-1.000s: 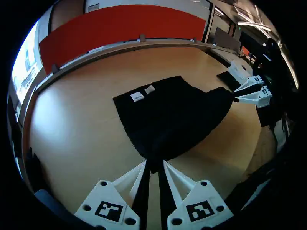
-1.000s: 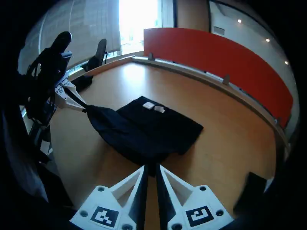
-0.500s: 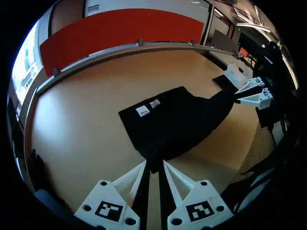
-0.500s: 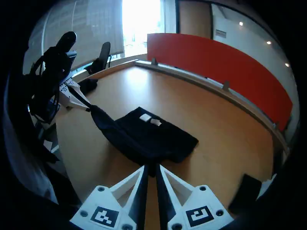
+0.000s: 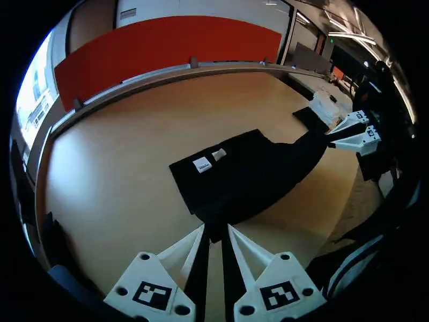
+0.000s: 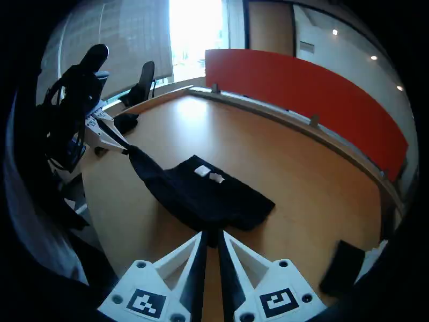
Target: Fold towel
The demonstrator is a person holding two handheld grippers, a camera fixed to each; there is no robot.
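towel [image 5: 246, 172]: black, 2 white tags [image 5: 209, 160] on the far part. far portion flat on the wooden surface [image 5: 118, 161], near the middle and well short of the red partition [image 5: 161, 48]. near edge raised off the surface and strung between 2 held corners, with a slight sag between them.

left claw [image 5: 214, 236]: fingers drawn in to a narrow slit, both pressed on 1 near corner of the towel, cloth bunched dark between the tips.

right claw [image 6: 213, 236]: same narrow slit, both fingers pinched on the other near corner. also noted in the left gripper view, off to the side, with the cloth pulled to a point at its tips.

reason for hold, judged: 2 corners kept well apart to hold the near edge straight and free of creases. far portion left lying as an anchor, so that only 1 half travels.

stage, judged: fold begun, not yet laid. likely next: both corners carried over toward the tagged far edge and lowered together.

risk, judged: uneven height or spacing between the claws, giving a skewed edge; thin pinch on each corner, so possible slip.
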